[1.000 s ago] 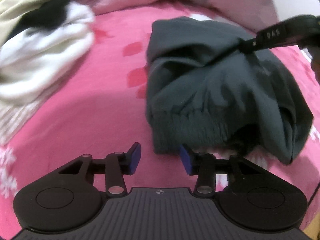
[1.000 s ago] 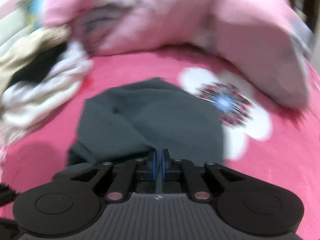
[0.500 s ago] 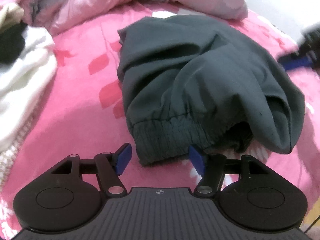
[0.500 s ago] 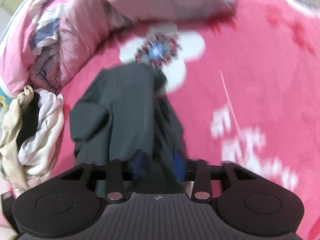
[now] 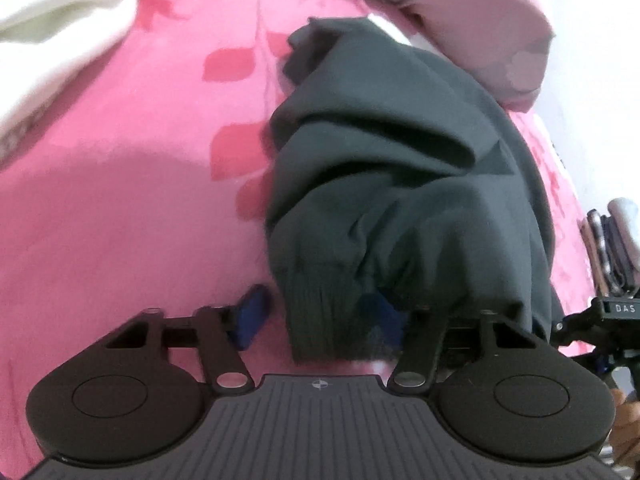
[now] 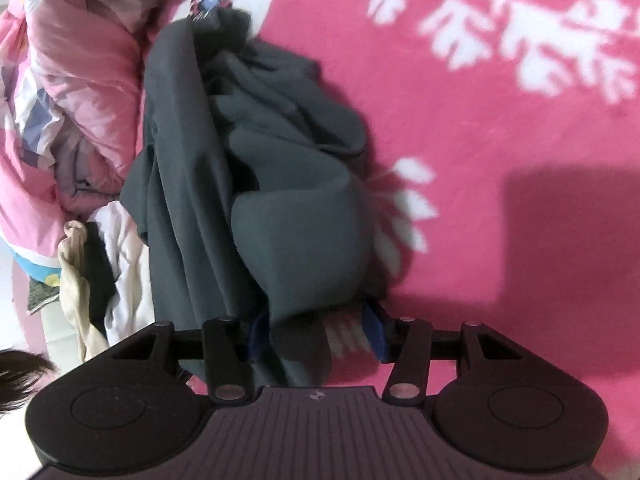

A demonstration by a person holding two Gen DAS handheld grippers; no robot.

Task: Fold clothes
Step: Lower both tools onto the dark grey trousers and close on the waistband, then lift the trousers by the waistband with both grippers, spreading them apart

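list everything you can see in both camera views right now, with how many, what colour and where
dark grey garment: one, dark grey-green, bunched on the bedspread, ribbed hem between the left tongs' open pads
bedspread: one, bright pink with white flowers, under everything
quilt: one, pale pink, heaped beyond the garment
light clothes pile: one pile, white, cream and black, beside the quilt
hanging items: a few, grey, blurred, right edge
left tongs: black, blue pads, open
right tongs: black, blue pads, open around a fold of the garment
person: dark hair, a hand
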